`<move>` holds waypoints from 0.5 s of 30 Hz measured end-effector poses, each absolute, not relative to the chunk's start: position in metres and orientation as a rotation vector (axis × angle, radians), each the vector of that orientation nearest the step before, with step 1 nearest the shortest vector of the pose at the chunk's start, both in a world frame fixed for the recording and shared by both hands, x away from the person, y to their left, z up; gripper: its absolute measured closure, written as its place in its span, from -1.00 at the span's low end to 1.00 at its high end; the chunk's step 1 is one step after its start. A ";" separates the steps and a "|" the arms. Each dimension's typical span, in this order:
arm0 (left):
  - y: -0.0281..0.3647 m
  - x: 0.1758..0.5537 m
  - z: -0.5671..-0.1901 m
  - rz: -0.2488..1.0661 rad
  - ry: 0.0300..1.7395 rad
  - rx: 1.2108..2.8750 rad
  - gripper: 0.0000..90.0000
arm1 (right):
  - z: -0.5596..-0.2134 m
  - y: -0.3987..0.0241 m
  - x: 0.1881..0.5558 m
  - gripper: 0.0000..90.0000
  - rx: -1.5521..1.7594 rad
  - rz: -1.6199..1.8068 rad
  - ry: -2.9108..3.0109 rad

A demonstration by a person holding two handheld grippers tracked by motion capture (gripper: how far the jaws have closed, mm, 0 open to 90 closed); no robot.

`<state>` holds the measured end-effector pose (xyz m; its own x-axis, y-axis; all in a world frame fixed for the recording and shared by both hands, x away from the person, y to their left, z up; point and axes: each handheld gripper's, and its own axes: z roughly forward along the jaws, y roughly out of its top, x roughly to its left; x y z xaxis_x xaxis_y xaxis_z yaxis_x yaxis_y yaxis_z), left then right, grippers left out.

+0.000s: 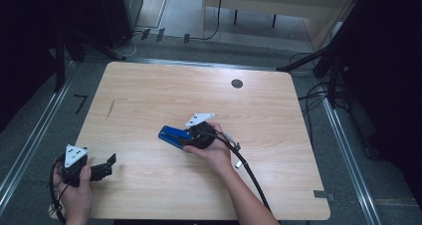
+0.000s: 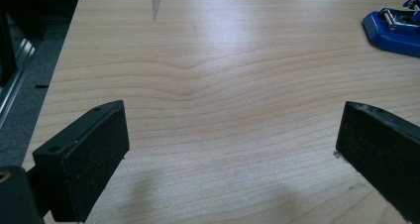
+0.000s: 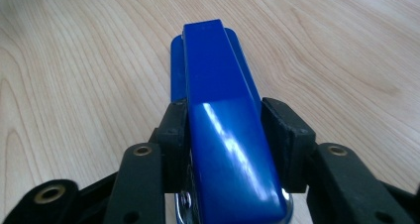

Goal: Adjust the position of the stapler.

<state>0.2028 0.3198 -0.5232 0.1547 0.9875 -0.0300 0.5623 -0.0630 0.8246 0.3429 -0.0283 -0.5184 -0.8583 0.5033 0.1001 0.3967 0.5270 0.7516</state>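
A blue stapler (image 1: 171,134) lies flat near the middle of the wooden table (image 1: 199,90). My right gripper (image 1: 186,139) comes at it from the right, hand behind it. In the right gripper view both pads rest against the sides of the stapler (image 3: 218,85), so my right gripper (image 3: 225,120) is shut on it at mid length. My left gripper (image 1: 107,166) sits at the table's near left corner with its jaws wide apart. Between the jaws of the left gripper (image 2: 233,159) there is only bare wood. The stapler's (image 2: 396,30) end shows far off at the upper right there.
A dark round hole (image 1: 237,83) sits in the tabletop at the back right. A thin dark streak (image 1: 110,108) marks the wood at the left. The right gripper's cable (image 1: 249,168) trails toward the front edge. Rails and cables lie on the floor around the table.
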 end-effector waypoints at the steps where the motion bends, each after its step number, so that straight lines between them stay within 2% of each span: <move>1: 0.320 0.203 -0.523 0.756 1.494 1.718 -0.99 | -0.519 -0.027 0.343 0.30 0.779 1.248 2.627; 5: 0.320 0.203 -0.523 0.757 1.494 1.720 -0.99 | -0.522 -0.023 0.343 0.39 0.778 1.262 2.621; 15: 0.319 0.203 -0.523 0.749 1.487 1.726 -0.99 | -0.521 -0.021 0.343 0.47 0.743 1.228 2.662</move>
